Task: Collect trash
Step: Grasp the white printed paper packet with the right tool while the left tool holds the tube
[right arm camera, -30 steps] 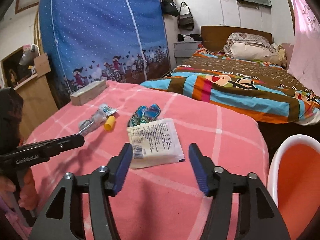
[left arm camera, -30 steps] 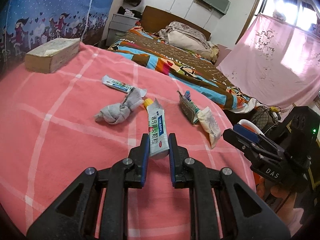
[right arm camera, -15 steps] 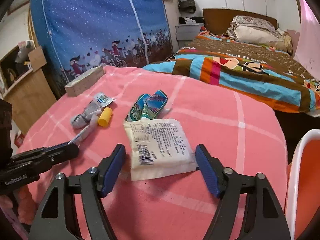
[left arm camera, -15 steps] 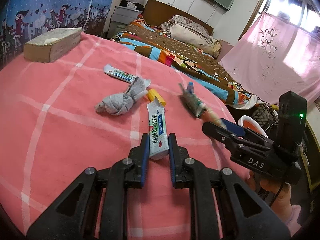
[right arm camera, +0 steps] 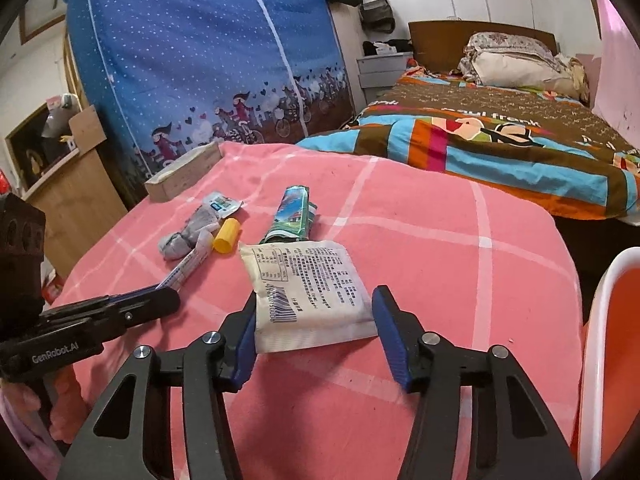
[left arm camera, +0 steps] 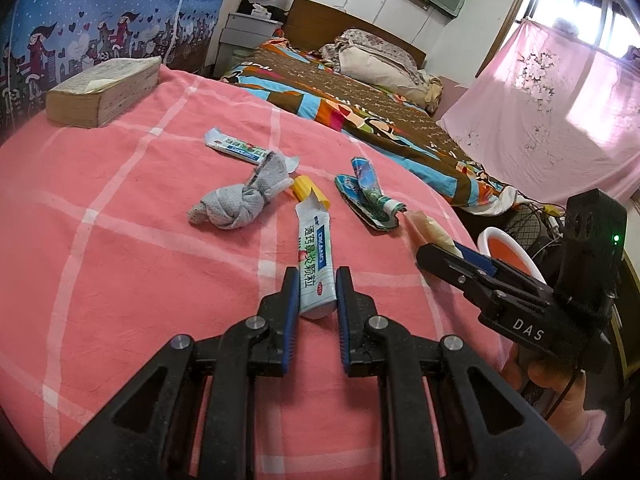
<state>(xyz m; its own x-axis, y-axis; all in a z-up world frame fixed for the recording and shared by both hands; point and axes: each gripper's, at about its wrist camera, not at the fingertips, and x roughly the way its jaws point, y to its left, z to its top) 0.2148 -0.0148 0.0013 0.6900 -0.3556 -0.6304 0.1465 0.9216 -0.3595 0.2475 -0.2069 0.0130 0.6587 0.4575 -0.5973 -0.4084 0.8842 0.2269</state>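
Note:
My left gripper (left arm camera: 318,284) is shut on the bottom end of a white and blue tube (left arm camera: 314,252) with a yellow cap (left arm camera: 310,192), which lies on the pink checked cloth (left arm camera: 120,260). The right wrist view shows that gripper (right arm camera: 160,300) and its tube (right arm camera: 188,264) at the left. My right gripper (right arm camera: 316,300) straddles a white printed packet (right arm camera: 308,280). Its jaws are closing, the left pad at the packet's edge and the right pad just clear of it. A grey knotted cloth (left arm camera: 236,204), a small sachet (left arm camera: 236,148) and a folded blue-green wrapper (left arm camera: 368,196) lie beyond.
A tan box (left arm camera: 100,88) sits at the far left of the cloth. An orange bin with a white rim (right arm camera: 616,340) stands below the table's right edge. A bed with a striped cover (right arm camera: 500,132) lies behind. A hand (left arm camera: 560,380) holds the right gripper.
The right gripper's jaws have narrowed around the white packet, which now sits deeper between them. The left gripper keeps its hold on the tube in the same spot.

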